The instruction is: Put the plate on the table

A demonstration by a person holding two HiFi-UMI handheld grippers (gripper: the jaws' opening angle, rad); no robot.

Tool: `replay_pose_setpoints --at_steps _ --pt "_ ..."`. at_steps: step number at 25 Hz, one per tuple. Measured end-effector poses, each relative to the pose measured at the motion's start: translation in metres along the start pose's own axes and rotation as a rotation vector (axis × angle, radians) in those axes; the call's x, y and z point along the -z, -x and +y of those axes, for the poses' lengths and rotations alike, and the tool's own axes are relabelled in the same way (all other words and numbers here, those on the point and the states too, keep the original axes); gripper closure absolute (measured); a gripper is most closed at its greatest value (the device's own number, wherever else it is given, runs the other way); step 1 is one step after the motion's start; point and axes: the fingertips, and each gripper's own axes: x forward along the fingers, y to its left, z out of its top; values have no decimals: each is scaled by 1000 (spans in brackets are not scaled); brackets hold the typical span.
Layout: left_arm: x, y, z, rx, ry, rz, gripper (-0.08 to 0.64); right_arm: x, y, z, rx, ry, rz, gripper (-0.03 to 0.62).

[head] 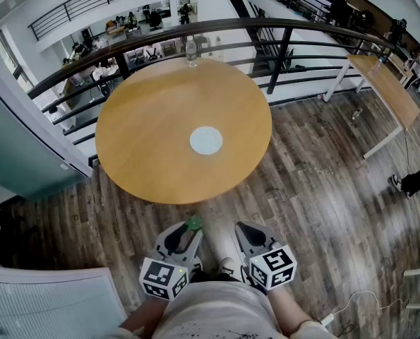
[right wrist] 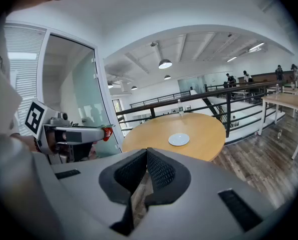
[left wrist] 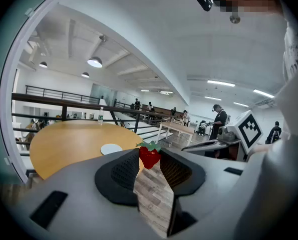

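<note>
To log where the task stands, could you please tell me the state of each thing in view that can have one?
plate: lying flat on the table, near its middle, nothing touching it.
bottle: standing upright at the table's far edge.
left claw: shut on a strawberry.
strawberry: pinched at the left claw's tips, short of the table.
right claw: shut, nothing in it.

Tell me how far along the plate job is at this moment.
Done: the white plate already lies flat near the middle of the round wooden table. In hand: the left gripper pinches a strawberry; the right gripper is shut and empty. Both are short of the table. Left: nothing for the plate; the strawberry is not yet set down.
</note>
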Motion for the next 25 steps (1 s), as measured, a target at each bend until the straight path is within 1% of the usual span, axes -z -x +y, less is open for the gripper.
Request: replay_pose_setpoints --at_steps 12,17,25 --pt "0 0 10 9 -3 1 414 4 -10 1 2 -4 19 572" --pt "-1 7 24 19 -19 4 414 0 -21 2 63 -32 -3 572" --pt "-6 20 58 58 -46 -12 414 -12 -47 27 111 -35 -32 572"
